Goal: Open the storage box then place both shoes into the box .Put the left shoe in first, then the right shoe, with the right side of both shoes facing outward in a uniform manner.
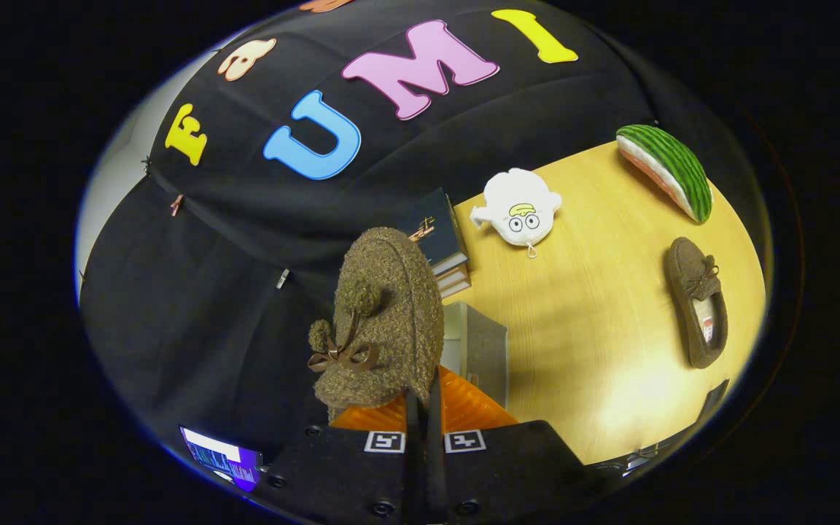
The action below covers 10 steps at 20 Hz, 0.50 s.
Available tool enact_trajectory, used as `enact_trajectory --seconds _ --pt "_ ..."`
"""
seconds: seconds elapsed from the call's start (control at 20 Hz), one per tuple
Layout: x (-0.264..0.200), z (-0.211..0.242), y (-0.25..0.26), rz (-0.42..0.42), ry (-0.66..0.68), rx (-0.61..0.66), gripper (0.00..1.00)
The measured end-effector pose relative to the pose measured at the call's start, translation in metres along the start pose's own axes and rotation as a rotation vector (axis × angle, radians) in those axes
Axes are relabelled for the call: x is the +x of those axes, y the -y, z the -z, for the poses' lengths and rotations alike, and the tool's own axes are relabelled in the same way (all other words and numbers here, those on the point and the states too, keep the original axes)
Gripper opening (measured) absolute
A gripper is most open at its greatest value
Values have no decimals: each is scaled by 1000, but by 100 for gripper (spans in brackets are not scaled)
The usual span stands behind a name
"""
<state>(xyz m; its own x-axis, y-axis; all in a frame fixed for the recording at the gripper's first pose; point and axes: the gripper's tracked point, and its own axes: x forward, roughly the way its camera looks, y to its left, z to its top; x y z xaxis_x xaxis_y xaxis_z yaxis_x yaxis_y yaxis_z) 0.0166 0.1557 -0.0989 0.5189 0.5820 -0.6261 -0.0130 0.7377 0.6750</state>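
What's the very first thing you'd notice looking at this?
A fuzzy brown shoe with pom-poms and a bow, held up close in the gripper, whose fingers are shut on it. Beyond them, on the yellow table, lie a white plush toy with round eyes, a watermelon-slice cushion and the matching second shoe.

Gripper (424,408) fingers pinched tight on fuzzy brown slipper (383,321), toe up w/ bow. Second slipper (697,302) on wooden table (595,328) at 3 o'clock; grey storage box (482,350) just beyond fingers.
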Motion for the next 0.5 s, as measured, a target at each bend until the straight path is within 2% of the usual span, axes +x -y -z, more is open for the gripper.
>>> enact_trajectory --seconds 0.5 --pt "85 53 -35 43 -65 32 5"
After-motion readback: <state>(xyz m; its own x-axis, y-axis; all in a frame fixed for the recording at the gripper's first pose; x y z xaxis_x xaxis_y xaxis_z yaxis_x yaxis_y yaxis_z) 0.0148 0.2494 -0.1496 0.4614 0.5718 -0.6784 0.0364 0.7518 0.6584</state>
